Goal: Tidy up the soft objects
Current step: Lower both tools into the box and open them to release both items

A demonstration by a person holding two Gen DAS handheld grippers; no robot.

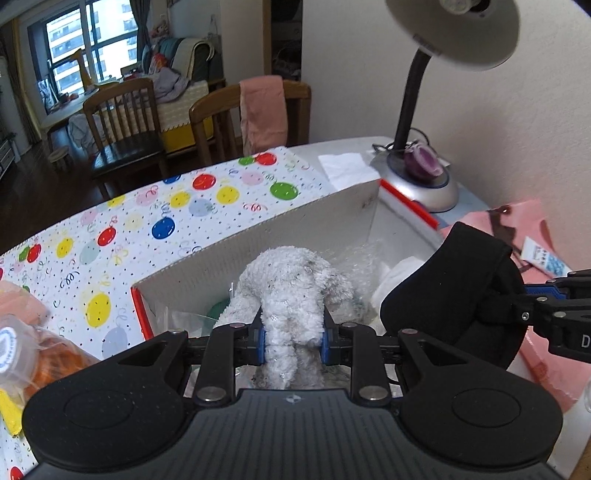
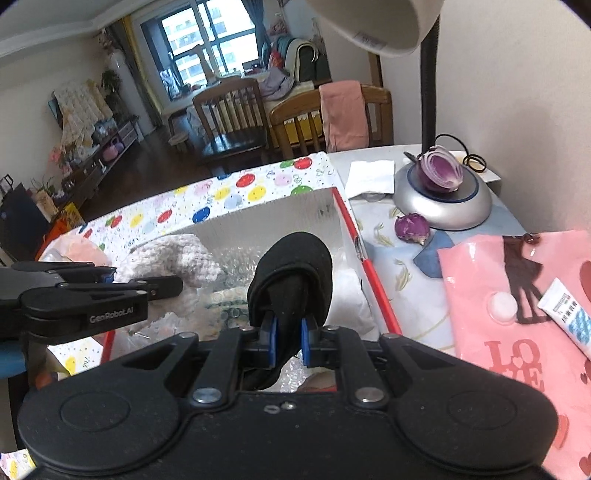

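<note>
We hold the plush toy (image 1: 291, 291) in the left fingers (image 1: 292, 338) and the black cap (image 2: 291, 273) in the right fingers (image 2: 288, 338), both pinched tight over the open box (image 2: 347, 221) for dropping in.

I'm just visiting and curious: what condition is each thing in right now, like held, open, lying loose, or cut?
Left gripper: shut on the white plush toy.
White plush toy: held over the box.
Right gripper: shut on the black soft item.
Black soft item: folded, held over the box.
Box: open, lid flap up.
Desk lamp: seems unlit.
Cut onion: halved, on the lamp base.
Tube: lying on the pink bag.
</note>
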